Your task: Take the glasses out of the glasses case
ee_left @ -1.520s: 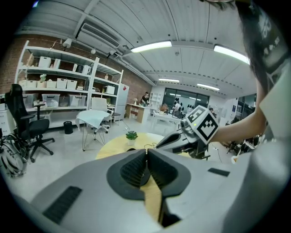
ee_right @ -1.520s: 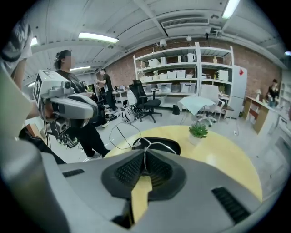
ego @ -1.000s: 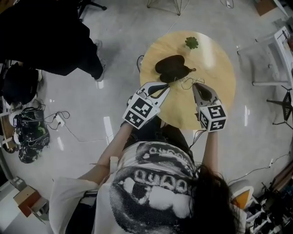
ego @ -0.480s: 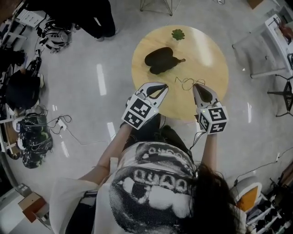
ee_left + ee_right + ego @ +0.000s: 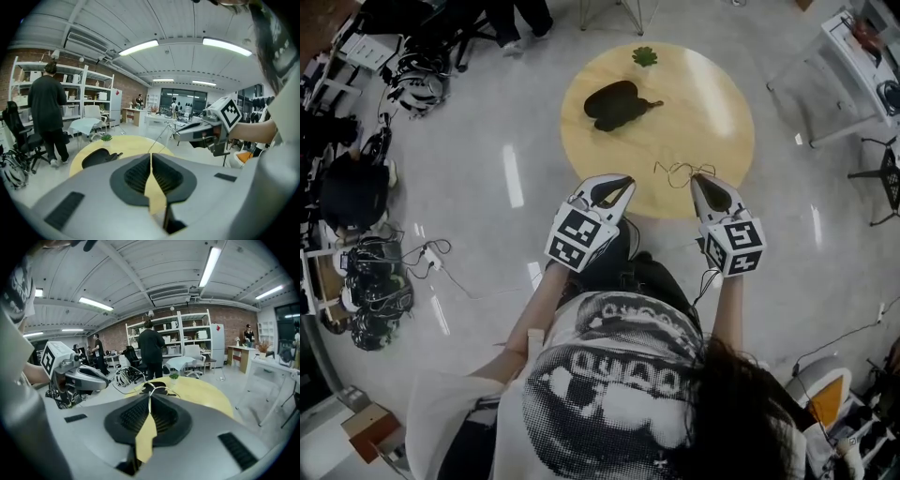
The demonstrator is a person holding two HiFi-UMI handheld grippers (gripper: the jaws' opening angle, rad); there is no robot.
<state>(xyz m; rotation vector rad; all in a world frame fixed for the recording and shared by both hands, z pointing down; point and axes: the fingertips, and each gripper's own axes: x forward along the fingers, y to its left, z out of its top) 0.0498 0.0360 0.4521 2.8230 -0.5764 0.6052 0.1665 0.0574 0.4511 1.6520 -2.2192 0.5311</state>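
Right gripper [image 5: 696, 178] jaws pinched thin wire glasses [image 5: 675, 171] over round table's [image 5: 712, 131] near edge; left gripper [image 5: 623, 180] jaws pressed together, empty, alongside; dark glasses case [image 5: 612, 101] lay toward far-left rim, bare tabletop between; open floor [image 5: 825, 197] around.

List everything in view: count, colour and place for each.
Table: one, round, light wood, ahead of the person.
Glasses case: one, dark, on the table's far left part.
Plant: one, small, green, at the table's far edge.
Glasses: one pair, thin wire, over the table's near edge.
Bystander: one, dark clothes, standing by white shelves.
Left gripper: one, grey-white, jaws together, empty.
Right gripper: one, grey-white, shut on the glasses.
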